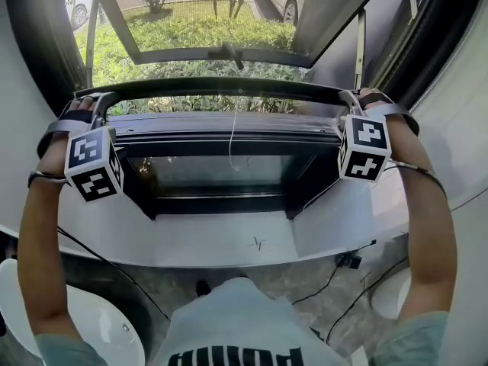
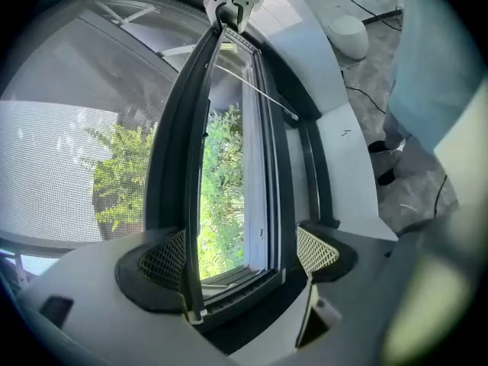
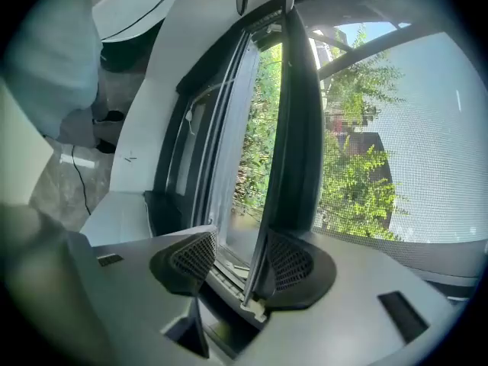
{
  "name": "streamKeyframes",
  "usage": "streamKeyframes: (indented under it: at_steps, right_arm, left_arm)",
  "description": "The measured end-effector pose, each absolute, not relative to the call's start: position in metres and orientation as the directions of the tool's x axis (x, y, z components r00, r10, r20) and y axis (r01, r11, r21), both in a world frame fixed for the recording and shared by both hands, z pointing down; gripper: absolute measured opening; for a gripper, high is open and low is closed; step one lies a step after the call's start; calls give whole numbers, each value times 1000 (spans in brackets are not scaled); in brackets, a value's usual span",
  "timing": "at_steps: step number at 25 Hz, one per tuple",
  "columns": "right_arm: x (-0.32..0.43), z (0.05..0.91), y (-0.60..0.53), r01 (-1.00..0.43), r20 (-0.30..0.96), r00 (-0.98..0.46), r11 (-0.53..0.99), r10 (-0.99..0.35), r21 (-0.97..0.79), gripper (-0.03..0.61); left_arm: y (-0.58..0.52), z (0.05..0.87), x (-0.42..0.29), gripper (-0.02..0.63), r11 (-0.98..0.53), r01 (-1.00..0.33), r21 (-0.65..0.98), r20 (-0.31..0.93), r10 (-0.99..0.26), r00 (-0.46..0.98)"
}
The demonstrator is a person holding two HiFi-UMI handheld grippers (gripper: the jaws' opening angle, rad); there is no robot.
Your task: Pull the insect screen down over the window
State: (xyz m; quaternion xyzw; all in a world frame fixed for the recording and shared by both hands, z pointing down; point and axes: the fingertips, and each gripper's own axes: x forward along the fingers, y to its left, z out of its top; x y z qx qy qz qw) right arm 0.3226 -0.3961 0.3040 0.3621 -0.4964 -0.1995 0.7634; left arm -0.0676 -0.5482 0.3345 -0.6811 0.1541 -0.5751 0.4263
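shirt (image 1: 229, 322): bold black letters (image 1: 235, 356) across the chest, upside down in the head view and chopped by the bottom edge, looks like PUMA but only half shows | marker cubes (image 1: 95, 162): just black-and-white square patterns, no letters or digits | windowsill (image 1: 191, 239): tiny scribbled mark (image 1: 257, 242), unreadable

A pale grey-green T-shirt (image 1: 236, 322) with dark lettering fills the bottom centre of the head view, with short sleeves (image 1: 67, 351) at both lower corners. Black straps (image 1: 76, 116) show at upper left and upper right, and a thin dark band (image 1: 40, 178) at mid-left. The left gripper (image 2: 240, 256) and right gripper (image 3: 244, 261) have light grey bodies and black pads (image 2: 164, 261) with pale mesh faces. Each carries a white cube (image 1: 93, 162) printed with black squares.
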Motion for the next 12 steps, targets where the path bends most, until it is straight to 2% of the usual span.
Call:
streamKeyframes:
  at_steps: [7, 12]
  right_arm:
    - [320, 372, -395, -106, 673, 410, 700, -616, 706, 210]
    - [325, 386, -401, -124, 657, 408, 675, -634, 728, 210]
  left_arm:
    - [-545, 395, -65, 446, -625, 274, -731, 682, -668, 298]
    - [-547, 410, -62, 448, -614, 253, -748, 663, -688, 295]
